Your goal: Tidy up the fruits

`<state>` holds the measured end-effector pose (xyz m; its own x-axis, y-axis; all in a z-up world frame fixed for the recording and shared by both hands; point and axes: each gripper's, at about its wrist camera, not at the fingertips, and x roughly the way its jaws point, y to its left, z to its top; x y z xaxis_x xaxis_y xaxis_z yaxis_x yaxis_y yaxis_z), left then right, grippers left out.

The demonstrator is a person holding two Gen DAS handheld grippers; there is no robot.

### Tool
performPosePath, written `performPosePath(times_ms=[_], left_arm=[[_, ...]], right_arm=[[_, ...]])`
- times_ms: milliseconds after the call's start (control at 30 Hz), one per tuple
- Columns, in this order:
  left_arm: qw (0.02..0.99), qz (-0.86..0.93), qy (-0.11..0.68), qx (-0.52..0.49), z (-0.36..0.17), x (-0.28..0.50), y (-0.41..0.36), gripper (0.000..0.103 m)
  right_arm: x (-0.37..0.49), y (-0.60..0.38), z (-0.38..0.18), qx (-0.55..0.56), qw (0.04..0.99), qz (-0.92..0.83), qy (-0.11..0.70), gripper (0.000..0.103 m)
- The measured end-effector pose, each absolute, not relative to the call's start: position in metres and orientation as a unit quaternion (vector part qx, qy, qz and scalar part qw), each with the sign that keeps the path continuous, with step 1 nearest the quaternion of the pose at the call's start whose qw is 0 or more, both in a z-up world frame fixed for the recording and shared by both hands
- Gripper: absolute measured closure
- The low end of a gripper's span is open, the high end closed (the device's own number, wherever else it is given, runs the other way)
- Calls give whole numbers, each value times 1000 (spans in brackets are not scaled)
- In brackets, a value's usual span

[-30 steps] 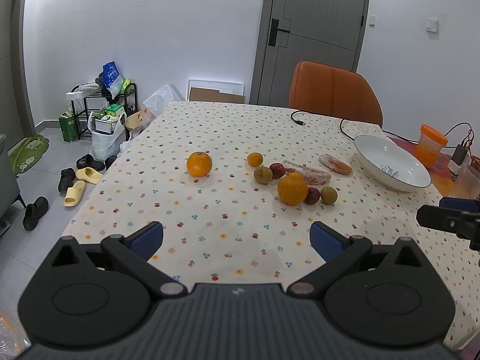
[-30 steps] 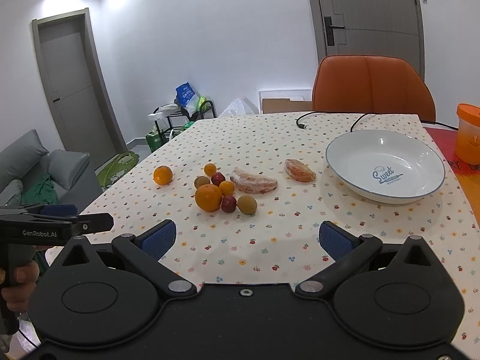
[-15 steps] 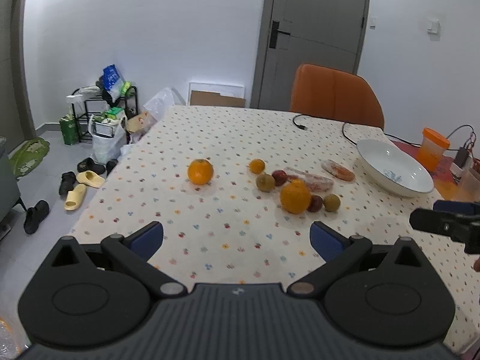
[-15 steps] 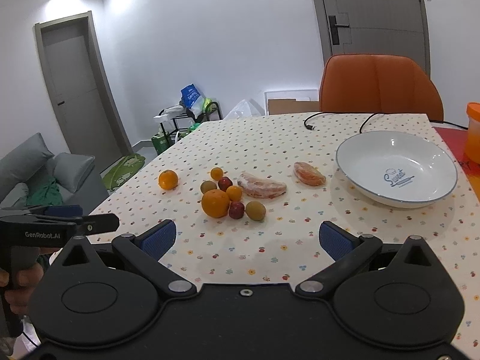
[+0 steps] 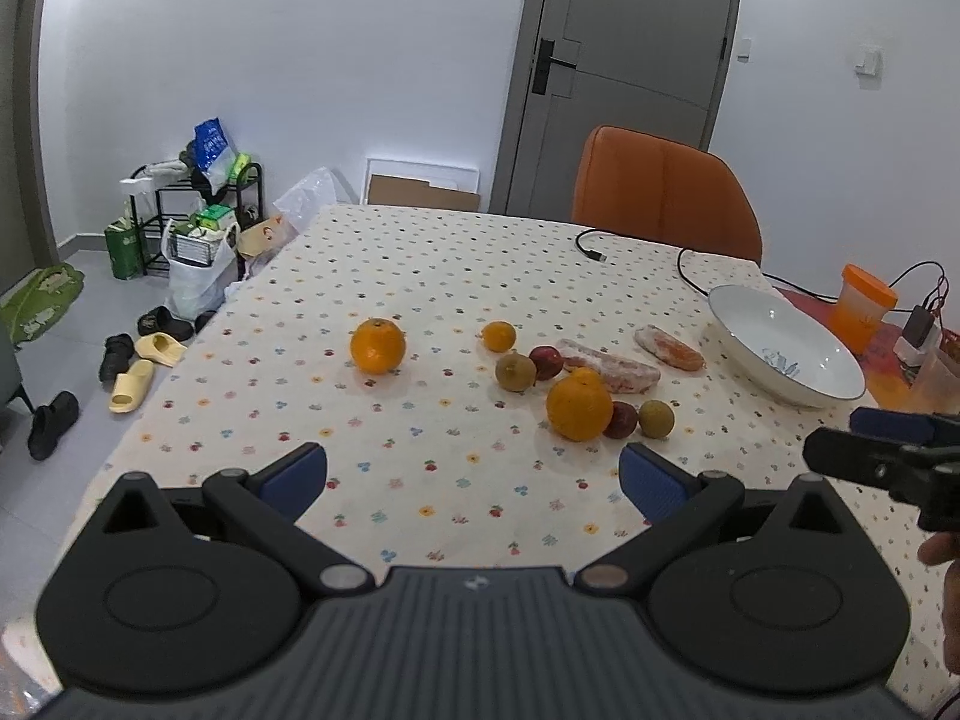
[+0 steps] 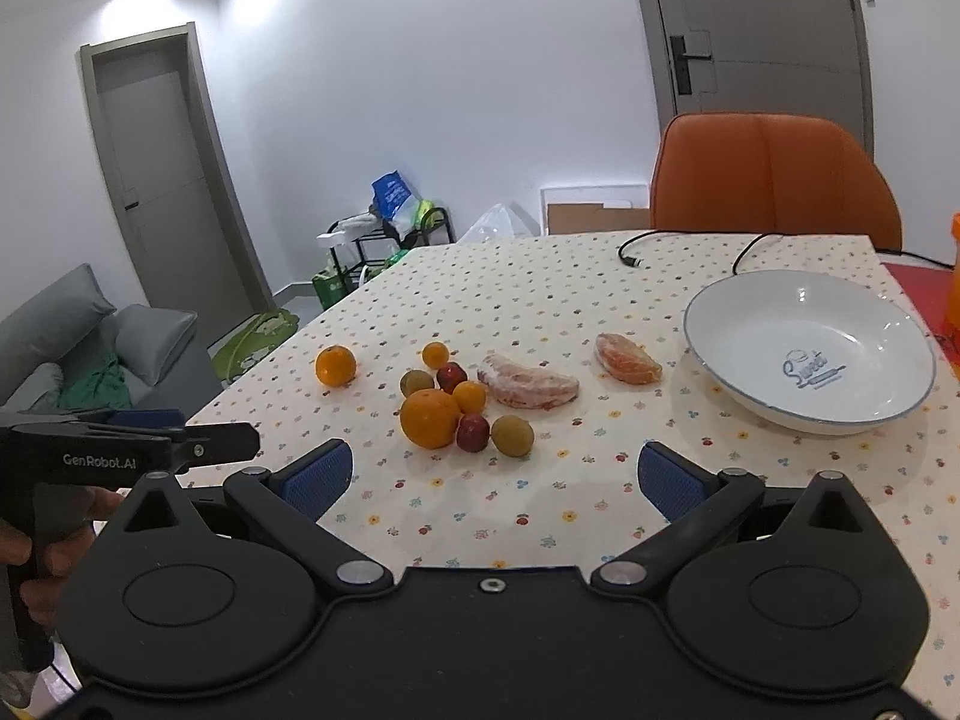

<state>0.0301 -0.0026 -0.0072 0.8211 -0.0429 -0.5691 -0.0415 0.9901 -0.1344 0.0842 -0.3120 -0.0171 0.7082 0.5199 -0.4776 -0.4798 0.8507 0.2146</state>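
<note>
While both claws hover over the near edge of the tabletop, each is spread wide with nothing between its blue pads: the left gripper and the right gripper. Just beyond them, toward the middle of the flowered cloth, sits a cluster of fruit: a large orange touching a small red fruit, with a greenish-brown round fruit beside that. A peeled pomelo segment lies behind the cluster, and a smaller orange-fleshed segment lies nearer the bowl. One lone orange rests apart, toward the left edge. The white bowl stands empty near the right edge. An orange chair stands at the far edge.
</note>
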Motion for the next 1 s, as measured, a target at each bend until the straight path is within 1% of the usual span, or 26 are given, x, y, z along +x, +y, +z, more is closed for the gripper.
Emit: performPosePath(times_ms=[567, 733, 933, 967, 1000], left_arm=[[950, -7, 293, -105, -31, 73, -14, 1], [954, 12, 288, -80, -35, 83, -20, 1], [949, -15, 304, -84, -41, 98, -23, 2], [948, -27, 305, -87, -42, 100, -24, 2], [949, -33, 302, -86, -43, 101, -26, 2]], right_arm=[[120, -305, -41, 41, 925, 261, 271, 2], [130, -304, -47, 49, 926, 249, 277, 2], [145, -301, -56, 56, 918, 256, 297, 2], [148, -301, -58, 59, 917, 258, 299, 4], [150, -300, -59, 62, 916, 258, 302, 9]])
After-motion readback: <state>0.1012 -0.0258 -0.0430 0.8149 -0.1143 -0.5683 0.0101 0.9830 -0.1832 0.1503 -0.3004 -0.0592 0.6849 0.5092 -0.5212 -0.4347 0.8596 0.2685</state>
